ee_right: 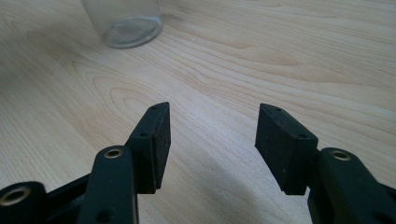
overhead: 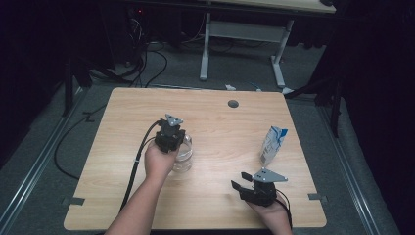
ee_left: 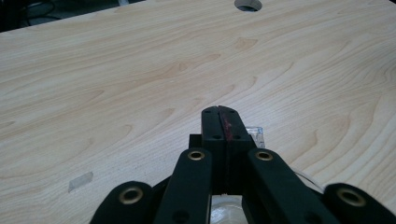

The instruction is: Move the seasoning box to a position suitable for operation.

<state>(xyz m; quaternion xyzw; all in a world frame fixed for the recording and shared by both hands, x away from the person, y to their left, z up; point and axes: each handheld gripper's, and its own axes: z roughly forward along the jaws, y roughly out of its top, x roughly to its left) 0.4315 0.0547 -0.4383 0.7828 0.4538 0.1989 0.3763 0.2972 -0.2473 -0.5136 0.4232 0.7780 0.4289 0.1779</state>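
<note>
A clear drinking glass [overhead: 183, 157] stands left of the table's middle. My left gripper [overhead: 171, 141] sits on top of it at its far rim. In the left gripper view the left gripper [ee_left: 220, 117] has its jaws pressed together, with a clear edge of the glass [ee_left: 256, 134] beside them and its rim below. My right gripper [overhead: 240, 180] is held low near the front right of the table, open, nothing between its fingers. It faces left toward the glass. In the right gripper view the right gripper [ee_right: 212, 128] stands open, and the glass's base [ee_right: 132, 25] rests on the wood far ahead.
A white and blue carton [overhead: 272, 145] stands upright at the right of the wooden table [overhead: 220, 122]. A round cable hole [overhead: 233, 104] lies near the table's far edge. A small strip of clear tape [ee_left: 80, 181] sticks to the wood.
</note>
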